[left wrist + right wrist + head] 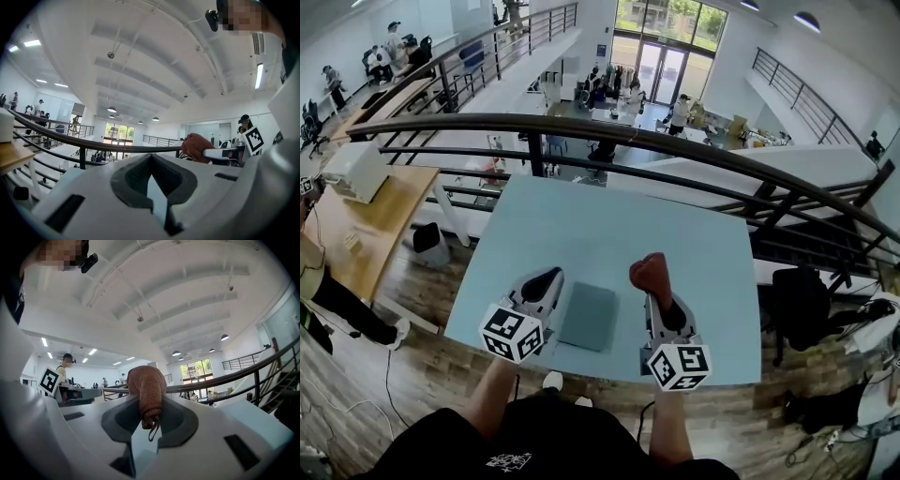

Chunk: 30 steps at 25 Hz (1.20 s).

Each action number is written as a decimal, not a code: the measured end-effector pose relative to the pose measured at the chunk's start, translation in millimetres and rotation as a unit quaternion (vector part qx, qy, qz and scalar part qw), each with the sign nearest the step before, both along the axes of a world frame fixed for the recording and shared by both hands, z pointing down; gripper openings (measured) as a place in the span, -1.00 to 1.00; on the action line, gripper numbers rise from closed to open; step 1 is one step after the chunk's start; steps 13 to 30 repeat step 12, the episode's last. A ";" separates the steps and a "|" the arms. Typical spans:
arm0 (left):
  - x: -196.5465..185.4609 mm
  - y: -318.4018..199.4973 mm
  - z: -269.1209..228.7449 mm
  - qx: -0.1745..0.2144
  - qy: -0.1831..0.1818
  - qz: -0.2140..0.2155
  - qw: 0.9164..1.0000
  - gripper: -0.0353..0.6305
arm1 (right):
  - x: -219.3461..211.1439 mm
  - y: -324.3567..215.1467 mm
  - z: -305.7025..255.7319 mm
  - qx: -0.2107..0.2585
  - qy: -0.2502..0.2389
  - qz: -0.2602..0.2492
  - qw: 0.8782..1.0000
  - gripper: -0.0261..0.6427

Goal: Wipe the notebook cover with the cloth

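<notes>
Notebook (587, 317) lies flat on the pale blue surface (609, 225), in the gap between the two tools and close to the surface's near edge. From the right tool (656, 298), which carries the cloth (652, 270), it sits to the left and a little lower. From the left tool (542, 279) it lies just to the right, and that tool looks the nearer of the two to it. Its long axis runs away from the person, roughly in line with both tools, with a slight slant.

The right tool is clenched on the reddish-brown cloth. In the right gripper view the cloth is bunched into a lump standing up past the jaw tips, with a loose thread hanging below the pinch. The left tool's jaws meet at their tips with nothing between them. Both tools point upward, toward the railing and ceiling rather than down at the surface, so the cloth appears to be held clear of the cover.

The cover is a plain, dull grey-green, closed, with no visible print; whether it is dirty cannot be told. To begin wiping, the right tool would likely need to tip down and move left.
</notes>
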<state>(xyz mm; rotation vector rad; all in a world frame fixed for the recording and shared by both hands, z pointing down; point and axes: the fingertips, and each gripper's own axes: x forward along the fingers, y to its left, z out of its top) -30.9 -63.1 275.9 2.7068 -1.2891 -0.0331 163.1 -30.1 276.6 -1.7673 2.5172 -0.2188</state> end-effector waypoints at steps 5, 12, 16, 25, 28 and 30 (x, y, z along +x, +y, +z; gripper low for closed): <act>-3.8 -4.7 1.7 -0.004 0.001 0.000 1.000 -0.92 | -4.6 -4.7 2.0 -0.005 0.002 -0.003 1.000 -0.68; 16.4 -9.5 7.2 -0.009 0.001 0.003 1.000 -0.92 | 11.5 -10.3 7.8 -0.010 0.005 -0.005 1.000 -0.68; 16.4 -9.5 7.2 -0.009 0.001 0.003 1.000 -0.92 | 11.5 -10.3 7.8 -0.010 0.005 -0.005 1.000 -0.68; 16.4 -9.5 7.2 -0.009 0.001 0.003 1.000 -0.92 | 11.5 -10.3 7.8 -0.010 0.005 -0.005 1.000 -0.68; 16.4 -9.5 7.2 -0.009 0.001 0.003 1.000 -0.92 | 11.5 -10.3 7.8 -0.010 0.005 -0.005 1.000 -0.68; 16.4 -9.5 7.2 -0.009 0.001 0.003 1.000 -0.92 | 11.5 -10.3 7.8 -0.010 0.005 -0.005 1.000 -0.68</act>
